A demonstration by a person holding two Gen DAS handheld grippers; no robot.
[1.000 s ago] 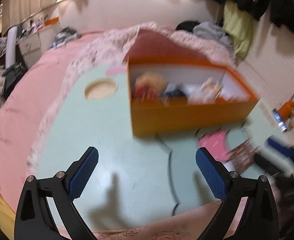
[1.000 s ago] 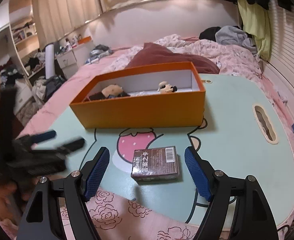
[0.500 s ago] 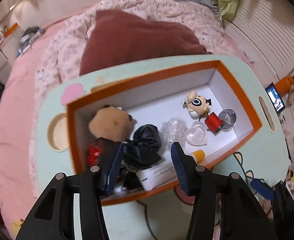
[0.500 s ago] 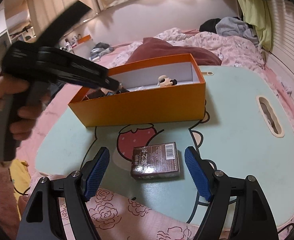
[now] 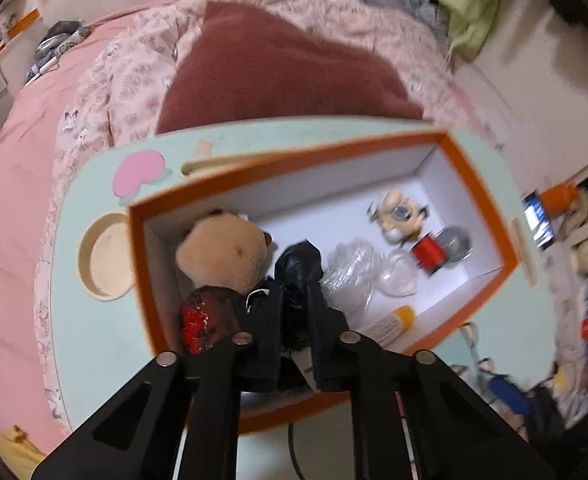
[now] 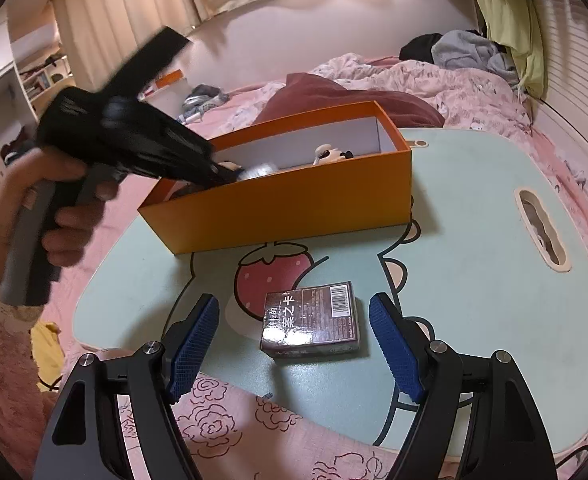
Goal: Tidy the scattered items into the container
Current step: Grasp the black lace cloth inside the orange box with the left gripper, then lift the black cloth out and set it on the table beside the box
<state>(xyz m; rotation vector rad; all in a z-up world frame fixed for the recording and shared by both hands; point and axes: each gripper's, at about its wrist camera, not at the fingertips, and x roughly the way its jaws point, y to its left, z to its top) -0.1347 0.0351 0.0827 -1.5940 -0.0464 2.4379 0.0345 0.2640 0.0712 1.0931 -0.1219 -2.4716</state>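
Observation:
An orange box (image 5: 489,208) stands on the mint lap table. It holds a tan plush (image 5: 226,256), a black crumpled bag (image 5: 297,260), clear plastic wrap (image 5: 351,268), a small figurine (image 5: 399,216), a red spool (image 5: 427,250) and a tube (image 5: 389,322). My left gripper (image 5: 295,300) points down into the box's near left end, jaws shut, the black bag just beyond the tips; I cannot tell whether any of it is pinched. In the right wrist view the left gripper (image 6: 218,172) dips over the box wall (image 6: 294,208). My right gripper (image 6: 294,304) stands open, a dark card box (image 6: 309,324) lying between its fingers, untouched.
The lap table (image 6: 473,240) rests on pink bedding, with a round cup recess (image 5: 106,256) at its left and a slot handle (image 6: 541,228) at its right. A maroon pillow (image 5: 274,68) lies behind the box. A person's hand (image 6: 66,216) holds the left gripper's handle.
The left gripper swung from the table in front of the orange box to above it, tipped downward, and its jaws went from wide open to shut. The right gripper and card box stayed put.

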